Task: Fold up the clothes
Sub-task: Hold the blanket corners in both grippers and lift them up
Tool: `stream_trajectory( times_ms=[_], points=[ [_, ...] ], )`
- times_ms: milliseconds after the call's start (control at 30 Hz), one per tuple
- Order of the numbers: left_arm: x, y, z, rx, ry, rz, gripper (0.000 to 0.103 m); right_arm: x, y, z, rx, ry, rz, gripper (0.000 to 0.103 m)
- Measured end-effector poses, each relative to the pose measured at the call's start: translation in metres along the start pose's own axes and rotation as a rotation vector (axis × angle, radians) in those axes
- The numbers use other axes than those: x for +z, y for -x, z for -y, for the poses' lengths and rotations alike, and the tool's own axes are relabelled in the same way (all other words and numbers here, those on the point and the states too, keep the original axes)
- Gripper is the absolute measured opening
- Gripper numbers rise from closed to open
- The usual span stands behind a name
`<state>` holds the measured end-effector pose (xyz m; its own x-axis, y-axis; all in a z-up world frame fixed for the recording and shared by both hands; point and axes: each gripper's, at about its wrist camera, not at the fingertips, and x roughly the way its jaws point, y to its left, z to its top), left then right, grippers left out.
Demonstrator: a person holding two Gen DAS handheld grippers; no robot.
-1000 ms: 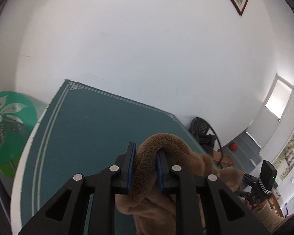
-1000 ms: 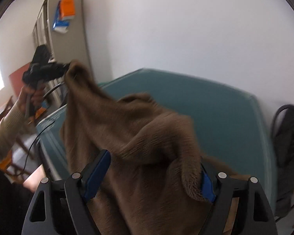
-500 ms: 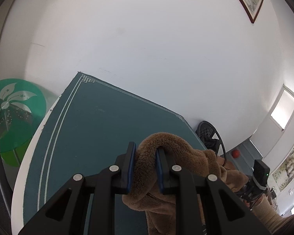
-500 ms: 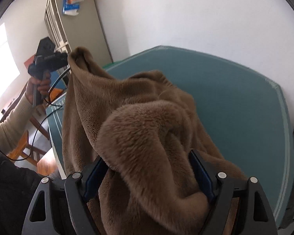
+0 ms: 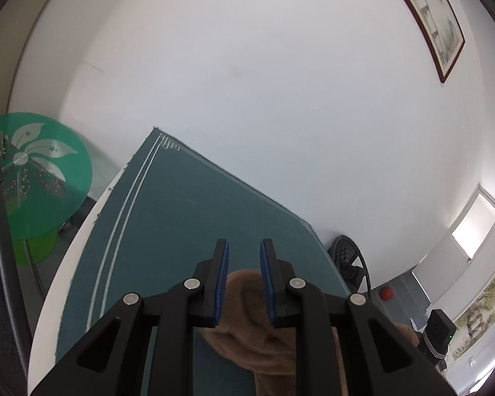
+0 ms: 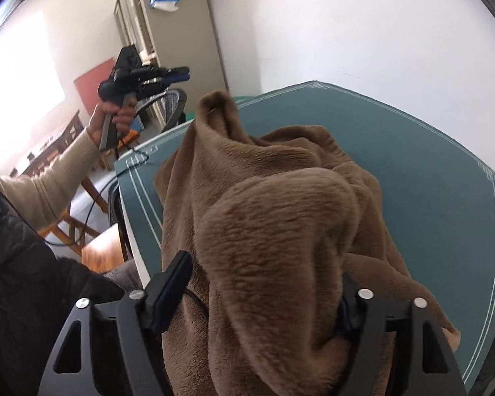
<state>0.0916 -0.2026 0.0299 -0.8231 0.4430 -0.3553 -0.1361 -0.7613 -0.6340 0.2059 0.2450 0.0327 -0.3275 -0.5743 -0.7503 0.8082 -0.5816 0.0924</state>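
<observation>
A brown fleece garment (image 6: 274, 217) lies bunched on the teal table cover (image 6: 439, 204). My right gripper (image 6: 264, 283) has its jaws spread wide, with a thick fold of the fleece heaped between and over them. In the right wrist view my left gripper (image 6: 181, 75) is raised in the air, clear of the garment, and a peak of fleece (image 6: 216, 105) stands below it. In the left wrist view my left gripper (image 5: 244, 257) is open with a gap between its blue pads (image 5: 221, 277); a fleece fold (image 5: 247, 297) sits low behind the fingertips, not pinched.
The table (image 5: 188, 211) has a white rim (image 5: 66, 264) and stands against a white wall. A green round sign (image 5: 36, 171) is at the left. A cabinet (image 6: 168, 33), wooden chairs (image 6: 69, 224) and a black fan (image 5: 349, 257) stand around it.
My left gripper has opened and let go of the fleece fold, which has dropped below its fingertips. The left gripper has lifted away. The right gripper stays under the heap.
</observation>
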Motion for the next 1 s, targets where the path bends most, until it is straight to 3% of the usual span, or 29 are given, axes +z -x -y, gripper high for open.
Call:
stream_trajectory(
  times_ms=[100,167,200,267,333,567,700,1000],
  points=[
    [-0.007,-0.005,0.013,0.020,-0.108,-0.050,0.022,0.006,-0.008,-0.004,-0.070,0.022,-0.012,0.077],
    [-0.012,-0.011,0.025,0.042,-0.202,-0.089,0.025,0.007,-0.007,-0.002,-0.164,0.020,-0.028,0.074],
    [-0.013,-0.016,0.030,0.048,-0.238,-0.107,0.030,0.004,-0.003,0.002,-0.204,0.015,-0.022,0.055],
    [-0.017,-0.022,0.038,0.045,-0.283,-0.129,0.071,0.008,0.001,0.008,-0.268,-0.040,0.005,0.034],
    [-0.017,-0.028,0.044,0.016,-0.304,-0.147,0.085,0.008,0.014,0.013,-0.317,-0.108,0.058,0.026],
    [-0.018,-0.063,0.052,-0.001,-0.369,-0.243,0.093,-0.005,0.055,0.012,-0.477,-0.185,0.180,0.022],
    [-0.015,-0.092,0.045,-0.015,-0.364,-0.298,0.098,-0.016,0.078,0.007,-0.500,-0.201,0.250,0.022],
    [-0.016,-0.161,0.031,-0.112,-0.247,-0.496,0.100,-0.030,0.109,-0.028,-0.659,-0.188,0.319,0.022]
  ],
)
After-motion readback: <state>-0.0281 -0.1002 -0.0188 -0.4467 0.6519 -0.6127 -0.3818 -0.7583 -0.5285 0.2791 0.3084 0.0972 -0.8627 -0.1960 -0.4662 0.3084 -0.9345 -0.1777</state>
